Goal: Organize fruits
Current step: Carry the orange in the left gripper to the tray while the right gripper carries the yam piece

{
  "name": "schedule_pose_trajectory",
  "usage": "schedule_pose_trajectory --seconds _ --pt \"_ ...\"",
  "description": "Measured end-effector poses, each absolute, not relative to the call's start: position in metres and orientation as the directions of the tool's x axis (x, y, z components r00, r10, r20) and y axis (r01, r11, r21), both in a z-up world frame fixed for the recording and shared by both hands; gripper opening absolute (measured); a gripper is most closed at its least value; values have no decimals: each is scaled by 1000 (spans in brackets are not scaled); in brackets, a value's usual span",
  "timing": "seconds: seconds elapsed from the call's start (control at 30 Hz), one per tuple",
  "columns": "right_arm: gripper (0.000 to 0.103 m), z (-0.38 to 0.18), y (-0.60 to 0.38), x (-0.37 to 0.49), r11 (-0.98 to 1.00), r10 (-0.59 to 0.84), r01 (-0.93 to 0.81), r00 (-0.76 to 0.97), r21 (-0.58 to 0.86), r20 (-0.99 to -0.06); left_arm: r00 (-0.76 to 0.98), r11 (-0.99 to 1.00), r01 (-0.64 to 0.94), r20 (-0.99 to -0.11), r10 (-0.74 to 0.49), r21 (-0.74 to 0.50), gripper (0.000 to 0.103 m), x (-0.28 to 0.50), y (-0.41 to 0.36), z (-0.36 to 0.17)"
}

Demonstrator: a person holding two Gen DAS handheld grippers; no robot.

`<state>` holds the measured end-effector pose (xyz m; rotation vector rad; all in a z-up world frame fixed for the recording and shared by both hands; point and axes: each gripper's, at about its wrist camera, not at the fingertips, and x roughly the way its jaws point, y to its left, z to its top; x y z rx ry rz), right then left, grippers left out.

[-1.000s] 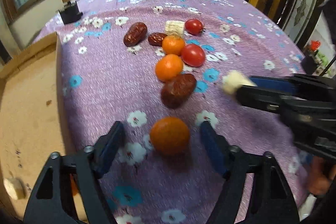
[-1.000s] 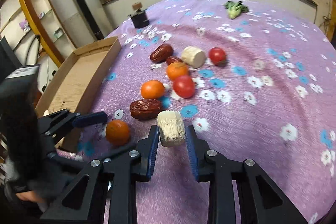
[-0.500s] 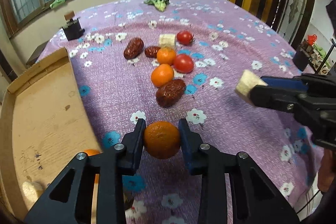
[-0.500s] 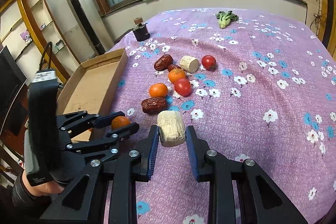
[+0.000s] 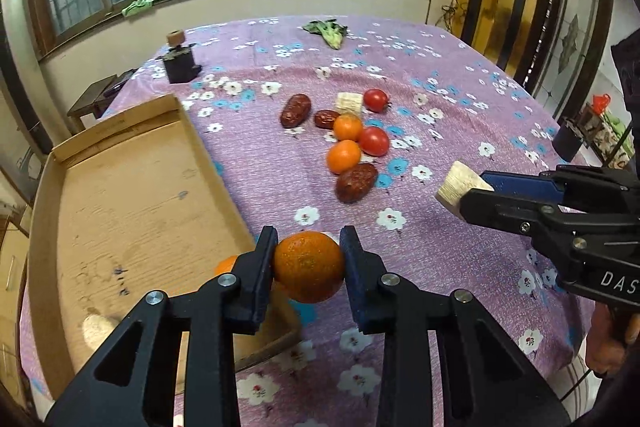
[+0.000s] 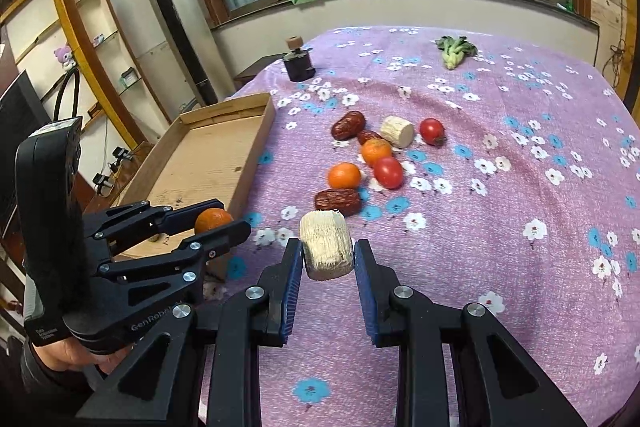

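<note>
My left gripper is shut on an orange and holds it in the air over the near right corner of the cardboard tray. My right gripper is shut on a pale cream corn-like chunk, lifted above the cloth; it shows at the right of the left wrist view. The tray holds another orange and a pale chunk. On the purple flowered cloth lie two oranges, two tomatoes, three dates and a pale chunk.
A green leafy vegetable lies at the far end of the table. A small black box with a cork-like top stands at the far left edge. The tray's raised wall borders the fruit on the left.
My left gripper closed on the orange, lifted it and carried it left towards the tray. My right gripper rose and drew back, still holding the pale chunk.
</note>
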<state>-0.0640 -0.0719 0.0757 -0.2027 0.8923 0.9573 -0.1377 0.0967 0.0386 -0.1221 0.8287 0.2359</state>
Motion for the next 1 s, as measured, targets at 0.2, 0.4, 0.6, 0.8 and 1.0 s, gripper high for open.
schedule_pose_trajectory --seconds 0.2,0.4,0.6,0.8,1.0 --pt "27 78 -61 -73 563 630 -798 244 217 -737 655 958 -284 -735 177 -23 30 -148 109 42" --pt "27 77 -49 -79 540 635 -812 222 220 -740 651 949 -313 -735 191 -30 30 -156 120 42" --pt "27 75 -34 -87 511 638 -831 194 221 -745 649 940 -338 -732 207 -34 30 -164 131 43" --pt "27 75 -16 -95 473 648 -851 162 226 -744 644 922 -384 -730 230 -48 30 -180 155 47" --pt "27 72 12 -107 419 655 -879 119 228 -747 633 894 -443 -727 266 -59 30 -197 185 51"
